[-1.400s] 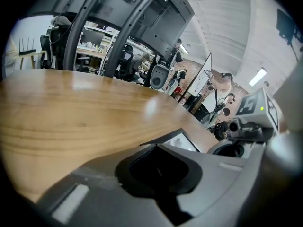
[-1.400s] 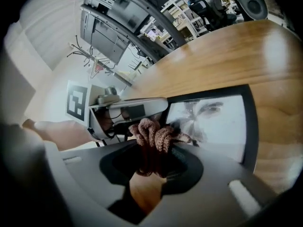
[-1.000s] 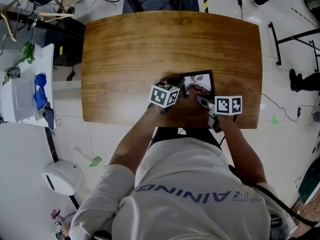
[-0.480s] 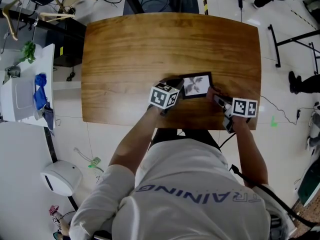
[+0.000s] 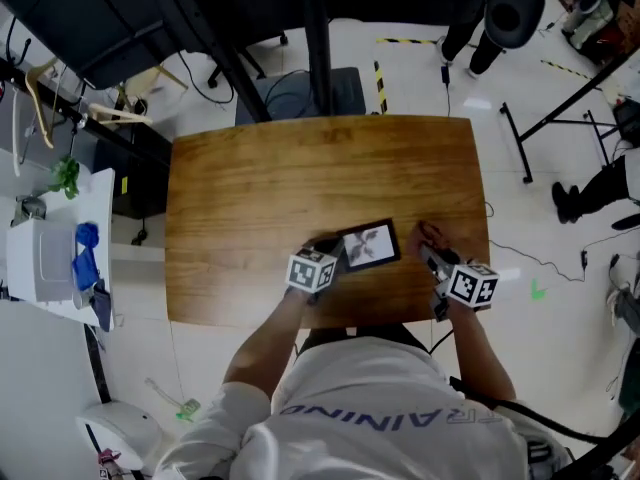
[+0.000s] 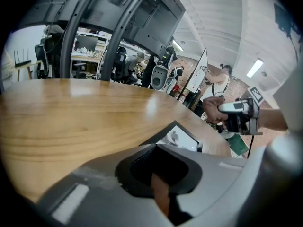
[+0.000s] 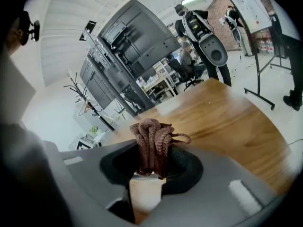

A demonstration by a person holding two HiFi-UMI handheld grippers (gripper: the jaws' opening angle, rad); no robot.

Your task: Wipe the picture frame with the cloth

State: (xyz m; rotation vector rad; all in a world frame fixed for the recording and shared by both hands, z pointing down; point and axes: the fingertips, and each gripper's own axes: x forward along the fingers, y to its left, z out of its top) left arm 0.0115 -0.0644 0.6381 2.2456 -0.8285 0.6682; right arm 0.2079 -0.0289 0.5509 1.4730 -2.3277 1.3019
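Observation:
A black picture frame [image 5: 368,245] with a grey photo lies near the front edge of the wooden table [image 5: 300,178]. My left gripper [image 5: 332,251] is at the frame's left edge, its jaws shut on the near corner of the frame [image 6: 182,137]. My right gripper [image 5: 428,243] hovers to the right of the frame, apart from it. It is shut on a bunched brown cloth [image 7: 154,143], which sticks up from the right gripper's [image 7: 150,167] jaws. In the left gripper view, the right gripper [image 6: 236,117] shows beyond the frame.
A white side table [image 5: 50,258] with blue items stands to the left of the table. A black pole [image 5: 315,38] rises behind the far edge. Cables and stand legs [image 5: 530,128] lie on the floor at the right.
The right gripper with the cloth has moved off the frame's face to the right. The frame has gone from tilted up to lying flatter. The head view has drawn back.

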